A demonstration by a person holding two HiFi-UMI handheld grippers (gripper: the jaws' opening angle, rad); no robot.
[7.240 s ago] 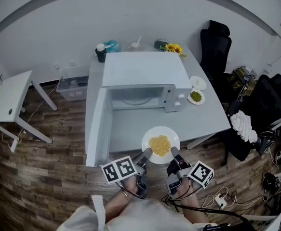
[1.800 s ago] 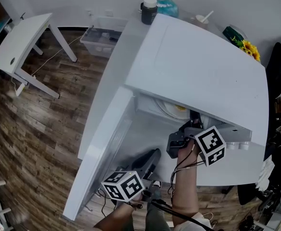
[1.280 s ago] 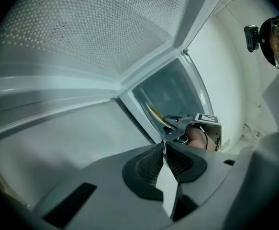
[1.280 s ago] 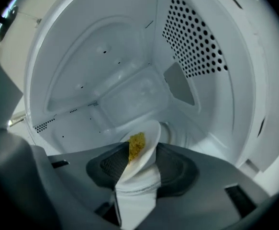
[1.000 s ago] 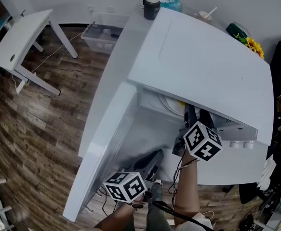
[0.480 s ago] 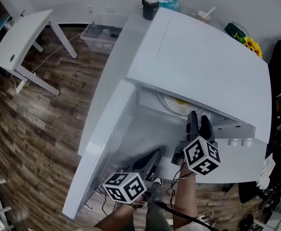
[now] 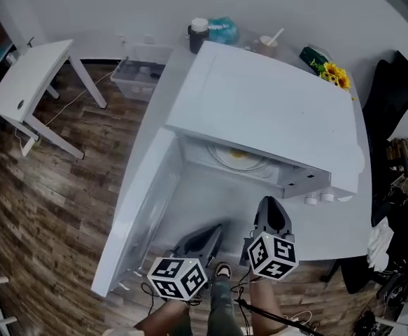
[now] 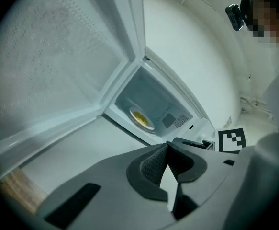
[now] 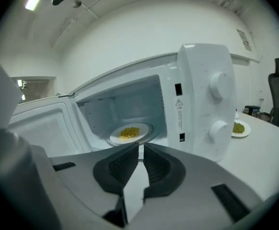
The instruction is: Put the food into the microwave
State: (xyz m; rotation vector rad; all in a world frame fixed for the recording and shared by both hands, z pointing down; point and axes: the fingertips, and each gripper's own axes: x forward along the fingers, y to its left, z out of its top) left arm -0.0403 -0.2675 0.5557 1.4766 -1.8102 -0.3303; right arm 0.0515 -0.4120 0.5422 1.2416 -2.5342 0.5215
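Note:
The white microwave (image 7: 259, 103) stands with its door (image 7: 137, 208) swung open to the left. Inside, on the turntable, rests a white plate of yellow food (image 7: 237, 157), also seen in the left gripper view (image 8: 141, 119) and the right gripper view (image 9: 128, 133). My right gripper (image 7: 268, 203) hovers in front of the opening, well back from the plate. Its jaws (image 9: 140, 146) have just been closing; they stand almost together with nothing between them. My left gripper (image 7: 216, 229) hangs lower left near the door, its tips (image 8: 169, 145) meeting, empty.
A second plate with green food (image 9: 238, 128) lies on the table right of the microwave's control knobs (image 9: 218, 85). Behind the microwave are a dark cup (image 7: 198, 32) and sunflowers (image 7: 327, 68). A white side table (image 7: 25, 82) stands left, a black chair (image 7: 389, 89) right.
My right gripper has drawn back out of the microwave toward the table's front edge and its jaws have closed; the plate stays inside. The left gripper rose slightly.

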